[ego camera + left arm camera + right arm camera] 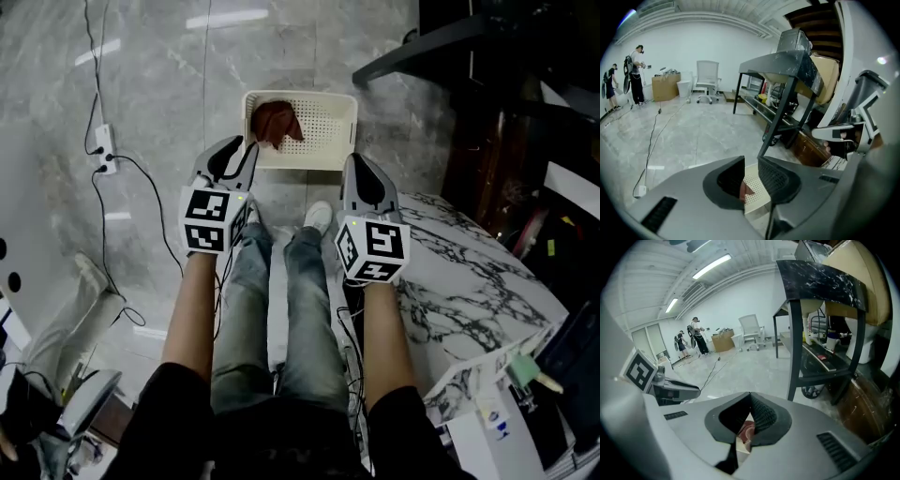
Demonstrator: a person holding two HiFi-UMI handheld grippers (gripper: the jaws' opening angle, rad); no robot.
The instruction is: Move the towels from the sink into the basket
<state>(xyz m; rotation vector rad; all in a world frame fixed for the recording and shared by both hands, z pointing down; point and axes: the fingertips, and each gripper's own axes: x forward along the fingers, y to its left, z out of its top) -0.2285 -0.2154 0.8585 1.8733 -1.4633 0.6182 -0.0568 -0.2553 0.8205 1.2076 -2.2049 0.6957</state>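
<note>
The towel (275, 122), reddish-brown and crumpled, lies inside the basket (300, 95), in its left half toward 9 o'clock. It is bunched too loosely for a sure long axis, but it looks to run roughly from 12 to 6 o'clock, with one pointed corner toward 6 and a flap spreading toward 4. The cream perforated basket stands on the grey marble floor (169, 84) at 12 o'clock from the person's shoes (319, 217), its long side running 9 to 3. The left gripper (242, 142) hangs over the basket's 8 o'clock corner, just beside the towel. Its jaws stand a little apart with nothing between them, and only basket mesh and a sliver of towel show through the gap. The right gripper (359, 157) is at the basket's 4 o'clock corner, its tips pressed together and empty. A veined marble counter (469, 272) lies at 3 o'clock.
</note>
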